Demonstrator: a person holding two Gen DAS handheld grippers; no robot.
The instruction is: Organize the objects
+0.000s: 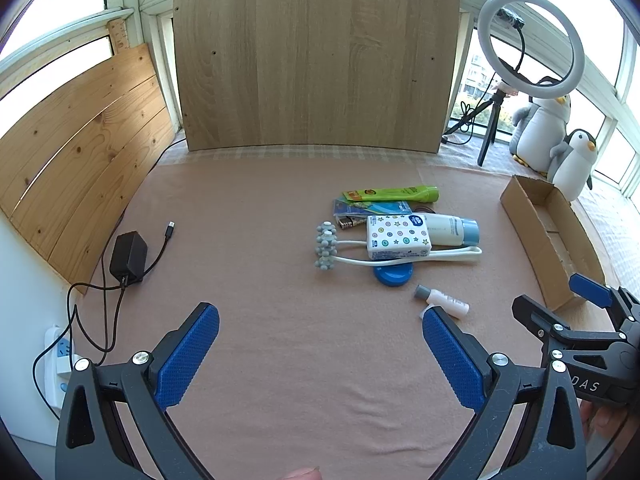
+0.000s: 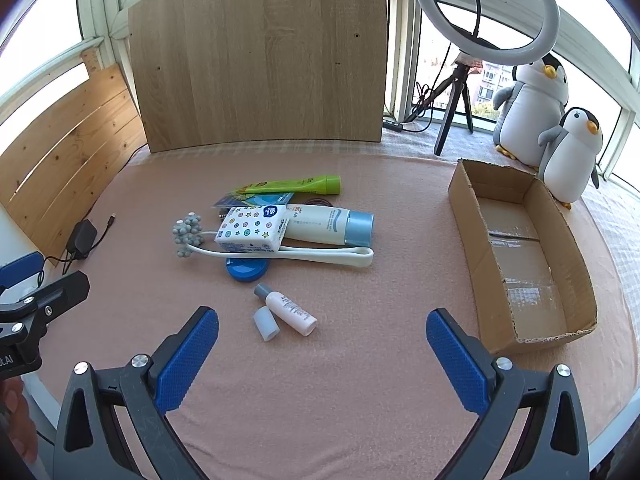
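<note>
A pile lies mid-table: a tissue pack (image 1: 398,236) (image 2: 253,228), a white tube with a blue cap (image 1: 452,230) (image 2: 330,224), a green tube (image 1: 394,193) (image 2: 296,185), a white massage roller (image 1: 332,246) (image 2: 192,236) and a blue lid (image 1: 393,274) (image 2: 247,270). A small pink bottle (image 1: 446,300) (image 2: 290,310) and its loose cap (image 2: 266,323) lie nearer. An empty cardboard box (image 1: 548,236) (image 2: 520,248) stands at the right. My left gripper (image 1: 320,354) and right gripper (image 2: 322,354) are open and empty, short of the pile. The right gripper also shows in the left wrist view (image 1: 560,300).
A black charger (image 1: 128,258) (image 2: 81,237) with cables lies at the left near a power strip (image 1: 60,360). Wooden boards (image 1: 316,52) stand behind. A ring light on a tripod (image 2: 484,8) and two plush penguins (image 2: 570,152) are at the back right.
</note>
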